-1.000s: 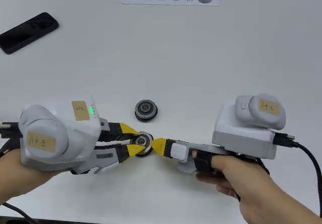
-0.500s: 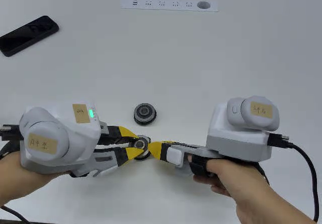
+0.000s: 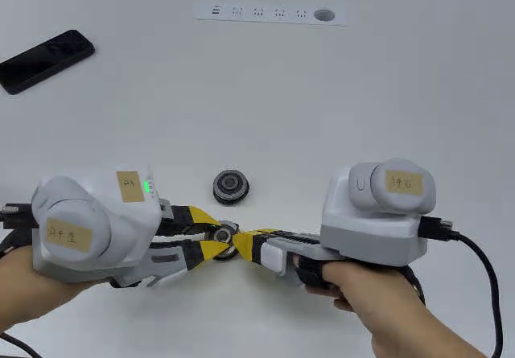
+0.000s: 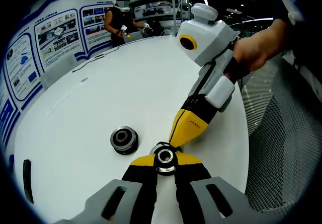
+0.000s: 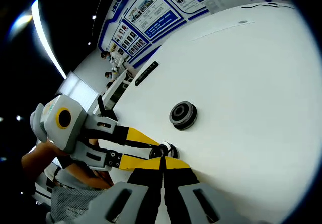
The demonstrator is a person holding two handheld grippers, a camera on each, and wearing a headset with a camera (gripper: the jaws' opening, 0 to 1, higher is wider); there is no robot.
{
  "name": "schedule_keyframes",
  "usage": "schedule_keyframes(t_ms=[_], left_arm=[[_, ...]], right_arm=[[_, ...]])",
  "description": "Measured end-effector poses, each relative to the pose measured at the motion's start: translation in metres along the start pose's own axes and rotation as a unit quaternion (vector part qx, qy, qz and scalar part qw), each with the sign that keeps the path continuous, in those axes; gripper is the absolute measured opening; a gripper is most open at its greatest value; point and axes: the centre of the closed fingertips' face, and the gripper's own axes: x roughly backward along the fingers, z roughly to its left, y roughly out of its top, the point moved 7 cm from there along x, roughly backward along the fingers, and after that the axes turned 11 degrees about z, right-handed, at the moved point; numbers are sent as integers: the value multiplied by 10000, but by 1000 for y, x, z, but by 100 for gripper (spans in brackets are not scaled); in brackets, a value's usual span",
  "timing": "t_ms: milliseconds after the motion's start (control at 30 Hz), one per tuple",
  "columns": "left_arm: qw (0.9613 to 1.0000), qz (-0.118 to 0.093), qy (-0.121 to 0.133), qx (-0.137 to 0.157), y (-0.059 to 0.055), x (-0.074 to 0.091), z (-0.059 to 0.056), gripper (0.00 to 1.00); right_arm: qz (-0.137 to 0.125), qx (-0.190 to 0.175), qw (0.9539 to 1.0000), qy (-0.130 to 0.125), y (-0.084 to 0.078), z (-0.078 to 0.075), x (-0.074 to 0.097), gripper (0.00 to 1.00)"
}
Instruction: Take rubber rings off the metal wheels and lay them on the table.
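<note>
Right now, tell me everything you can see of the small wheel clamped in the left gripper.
The small wheel is round, with a shiny silver metal hub, a dark centre hole and a black, rubber-looking outer band. The left gripper clamps it between its yellow-tipped jaws, its flat face toward that gripper's camera, close above the white table. The right gripper, tips closed, meets its rim from the opposite side; whether it pinches the band I cannot tell. A second wheel lies apart from it.

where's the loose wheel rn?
Head view: the loose wheel lies on the table, centre, just beyond the left gripper, which is shut on the other wheel.
</note>
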Motion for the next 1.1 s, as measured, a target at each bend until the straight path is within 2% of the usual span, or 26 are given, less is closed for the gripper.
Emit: schedule_keyframes(t_ms=[267, 367, 500, 700, 800, 1100], left_arm=[[10000, -13, 4, 10, 0, 0, -1, 12], [10000, -14, 5, 9, 0, 0, -1, 12], [10000, -44, 3, 9, 1, 0, -1, 12], [10000, -19, 9, -14, 1, 0, -1, 12], [10000, -25, 12, -13, 0, 1, -2, 12], [10000, -33, 1, -8, 1, 1, -1, 12]], right_arm=[[29, 341, 9994, -104, 0, 3, -1, 1], [41, 590, 9981, -153, 1, 3, -1, 1], [77, 1187, 9925, -287, 2, 4, -2, 1], [84, 1413, 9894, -314, 2, 5, -1, 1], [92, 1595, 9865, -359, 2, 5, -1, 1], [111, 1667, 9854, -315, 2, 6, -1, 1]])
